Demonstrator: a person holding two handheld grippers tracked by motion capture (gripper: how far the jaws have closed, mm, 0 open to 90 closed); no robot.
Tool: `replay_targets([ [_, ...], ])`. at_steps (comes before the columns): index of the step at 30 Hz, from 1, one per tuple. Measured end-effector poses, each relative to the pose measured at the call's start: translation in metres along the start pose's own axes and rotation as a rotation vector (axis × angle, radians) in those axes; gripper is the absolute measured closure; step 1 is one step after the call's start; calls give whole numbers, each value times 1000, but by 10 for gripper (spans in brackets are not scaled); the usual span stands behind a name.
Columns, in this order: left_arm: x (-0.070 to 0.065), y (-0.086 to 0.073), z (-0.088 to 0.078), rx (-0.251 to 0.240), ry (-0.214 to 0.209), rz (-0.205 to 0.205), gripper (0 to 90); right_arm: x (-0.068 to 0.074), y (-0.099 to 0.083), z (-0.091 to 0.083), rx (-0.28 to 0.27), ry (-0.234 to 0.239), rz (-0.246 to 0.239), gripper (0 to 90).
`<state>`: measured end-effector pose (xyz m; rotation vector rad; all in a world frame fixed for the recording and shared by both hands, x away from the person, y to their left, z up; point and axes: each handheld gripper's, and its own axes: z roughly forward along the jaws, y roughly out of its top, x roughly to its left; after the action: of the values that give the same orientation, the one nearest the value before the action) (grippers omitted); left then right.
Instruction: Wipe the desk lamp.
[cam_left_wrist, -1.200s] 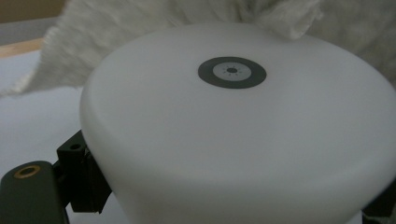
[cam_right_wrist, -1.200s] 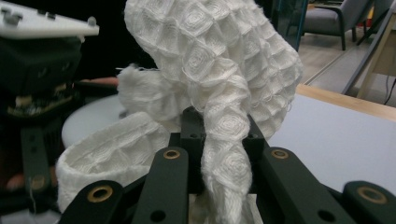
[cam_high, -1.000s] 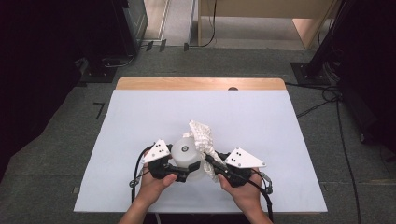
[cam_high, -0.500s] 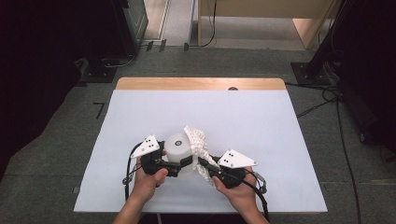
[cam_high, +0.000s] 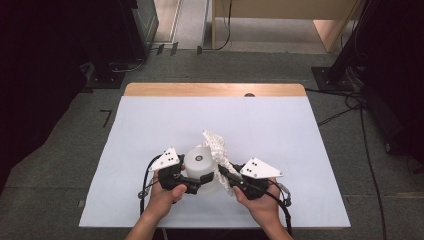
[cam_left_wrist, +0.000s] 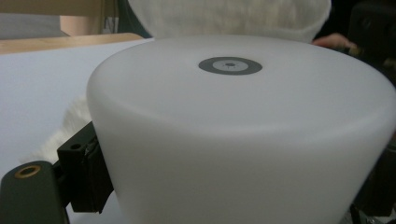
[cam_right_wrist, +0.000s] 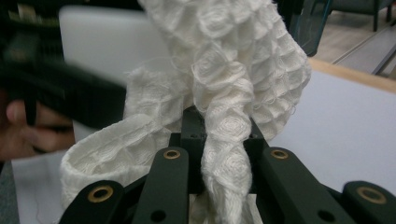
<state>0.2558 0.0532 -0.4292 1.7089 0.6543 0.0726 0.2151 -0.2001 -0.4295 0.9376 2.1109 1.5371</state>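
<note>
- This looks like a lab or recording room, not a home.
- A tabletop (cam_high: 150, 130) under a plain white sheet stands alone on grey carpet (cam_high: 60, 170) at mid-frame.
- Black equipment stands (cam_high: 345, 65) and loose cables (cam_high: 350, 107) crowd the upper right of the frame.
- Dark racks (cam_high: 135, 25) fill the upper left.
- Pale wooden furniture (cam_high: 280, 10) lines the top edge.

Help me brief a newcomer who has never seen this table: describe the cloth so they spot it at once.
On the white-covered table, look near the front edge, between the person's two hands. There the right gripper pinches a bunched white waffle-weave cloth that lies against an upturned white plastic cup. Unlike the smooth, rigid cup, the cloth is soft, crumpled and covered in a raised square pattern.
</note>
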Motion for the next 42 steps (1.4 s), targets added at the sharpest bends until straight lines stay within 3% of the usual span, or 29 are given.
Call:
replay_targets([
  [8,13,9,-22,-79,61,-34,84,13,-11,18,88,55,-19,781],
  [12,11,5,-17,-43,42,-22,84,12,-11,18,82,47,-17,782],
  [16,4,-1,-4,1,10,-1,84,8,-5,10,40,22,-13,783],
  [21,-4,-7,9,66,5,44,84,1,5,-4,-29,-8,-9,782],
  [24,-7,-7,12,59,-4,42,84,-2,9,-9,-48,-15,-2,781],
  [27,-5,-4,7,29,3,29,84,-3,4,-5,-16,0,5,782],
  [34,8,4,-14,-61,65,-24,84,7,-11,17,90,62,-7,780],
  [38,12,4,-19,-80,87,-16,84,7,-15,23,116,76,2,781],
  [42,14,1,-16,-56,166,25,84,-3,-12,16,85,46,39,780],
])
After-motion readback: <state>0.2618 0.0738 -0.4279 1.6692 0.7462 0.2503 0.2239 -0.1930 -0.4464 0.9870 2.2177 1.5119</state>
